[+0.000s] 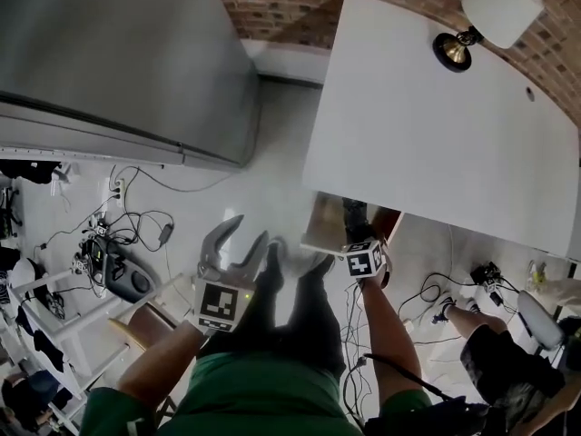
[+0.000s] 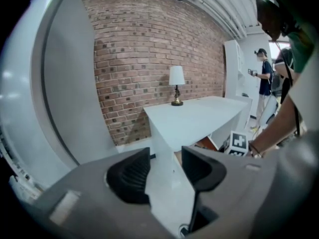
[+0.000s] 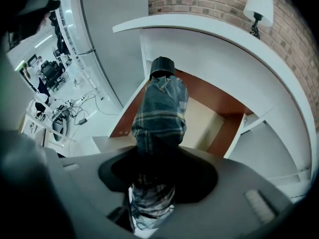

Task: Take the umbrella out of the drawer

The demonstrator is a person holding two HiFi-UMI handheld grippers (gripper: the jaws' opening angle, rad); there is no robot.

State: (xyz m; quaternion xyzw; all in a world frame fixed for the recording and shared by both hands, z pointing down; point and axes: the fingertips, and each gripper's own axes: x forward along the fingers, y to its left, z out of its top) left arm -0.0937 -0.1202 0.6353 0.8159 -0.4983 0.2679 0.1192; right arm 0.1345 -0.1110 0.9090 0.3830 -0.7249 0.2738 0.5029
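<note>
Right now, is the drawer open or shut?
Open: the drawer is pulled out from the desk, its pale floor showing below the umbrella gripped by the right gripper.

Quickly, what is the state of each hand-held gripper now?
Left hand-held gripper: open, empty.
Right hand-held gripper: closed on the umbrella.

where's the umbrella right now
In the right gripper view, the plaid umbrella is clamped in the right tool, held over the open drawer beneath the white desk.
</note>
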